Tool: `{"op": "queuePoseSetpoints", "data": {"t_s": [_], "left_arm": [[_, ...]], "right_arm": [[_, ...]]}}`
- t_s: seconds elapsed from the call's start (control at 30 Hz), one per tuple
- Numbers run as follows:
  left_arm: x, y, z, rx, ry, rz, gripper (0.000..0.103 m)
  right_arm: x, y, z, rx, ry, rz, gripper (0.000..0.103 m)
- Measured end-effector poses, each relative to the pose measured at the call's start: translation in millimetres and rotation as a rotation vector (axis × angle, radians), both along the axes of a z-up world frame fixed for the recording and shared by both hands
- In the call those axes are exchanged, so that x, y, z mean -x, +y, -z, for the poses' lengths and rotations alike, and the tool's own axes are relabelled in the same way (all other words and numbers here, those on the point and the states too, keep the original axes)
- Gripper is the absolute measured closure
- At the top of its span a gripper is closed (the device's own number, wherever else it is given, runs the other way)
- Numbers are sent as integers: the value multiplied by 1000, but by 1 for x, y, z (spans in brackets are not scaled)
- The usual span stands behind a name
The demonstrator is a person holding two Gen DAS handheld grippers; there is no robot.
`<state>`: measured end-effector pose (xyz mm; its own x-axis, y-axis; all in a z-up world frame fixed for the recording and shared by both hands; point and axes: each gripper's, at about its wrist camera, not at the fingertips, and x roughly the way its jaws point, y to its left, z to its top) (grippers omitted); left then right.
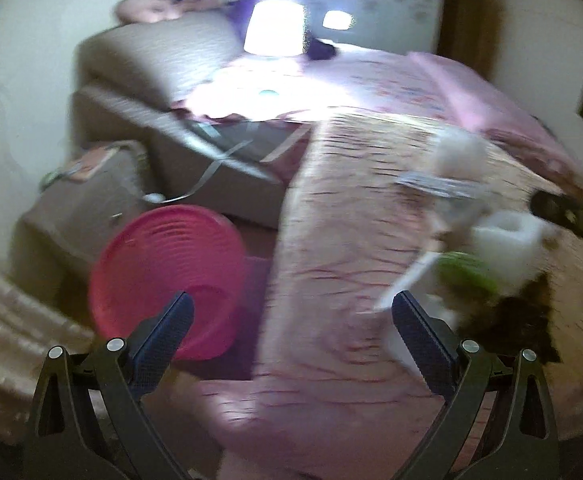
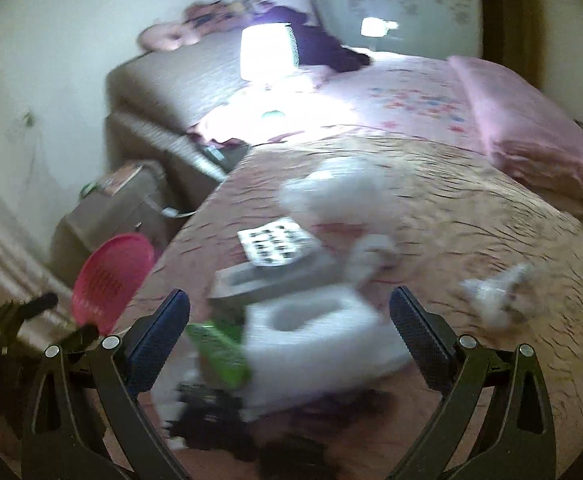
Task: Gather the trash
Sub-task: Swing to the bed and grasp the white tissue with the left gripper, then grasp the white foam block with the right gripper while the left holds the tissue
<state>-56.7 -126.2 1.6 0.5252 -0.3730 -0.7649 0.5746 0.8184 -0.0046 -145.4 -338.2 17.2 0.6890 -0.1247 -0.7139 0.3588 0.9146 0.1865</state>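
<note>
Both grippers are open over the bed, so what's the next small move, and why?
Probably ease the right gripper down onto the white roll and close. It lies nearest, right between the open fingers, amid the trash on the bed. The left gripper is open and empty beside the pink bin, which stands on the floor ready to take it. The views are blurred, so slow down first.

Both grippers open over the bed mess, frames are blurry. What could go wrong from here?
1. Trash is piled tight: the white roll-like piece, green wrapper and grey box overlap, so the right gripper may grab several or the bedspread.
2. The blister pack lies flat and may slip from a pinch.
3. The pink bin sits off the bed's edge by the left gripper; a drop could miss it.
</note>
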Motion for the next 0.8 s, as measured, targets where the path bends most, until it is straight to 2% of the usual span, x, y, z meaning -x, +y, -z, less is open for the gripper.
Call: {"op": "queuePoseSetpoints", "data": {"t_s": [0.17,0.3,0.37,0.4,0.47,0.5,0.53,0.57,0.8], "left_arm": [[5,-33,18,17,69,112,8],[3,-43,30,45,129,139,12],[0,-45,35,59,159,141,37],[-2,-46,37,59,173,142,45],[-3,-47,41,59,195,148,72],[-5,-47,42,56,191,147,77],[-5,-47,42,63,200,160,91],[-5,-45,41,69,207,167,97],[-5,-37,10,111,132,172,98]], "right_arm": [[15,-18,6,-12,0,55,6],[18,-24,11,-14,8,71,6],[22,-27,14,-17,12,81,6],[22,-28,15,-18,14,83,6],[22,-30,18,-22,22,78,6],[20,-30,20,-26,27,73,6],[20,-29,21,-30,32,65,6],[18,-28,24,-33,38,51,6],[0,-13,31,-36,57,-60,6]]}}
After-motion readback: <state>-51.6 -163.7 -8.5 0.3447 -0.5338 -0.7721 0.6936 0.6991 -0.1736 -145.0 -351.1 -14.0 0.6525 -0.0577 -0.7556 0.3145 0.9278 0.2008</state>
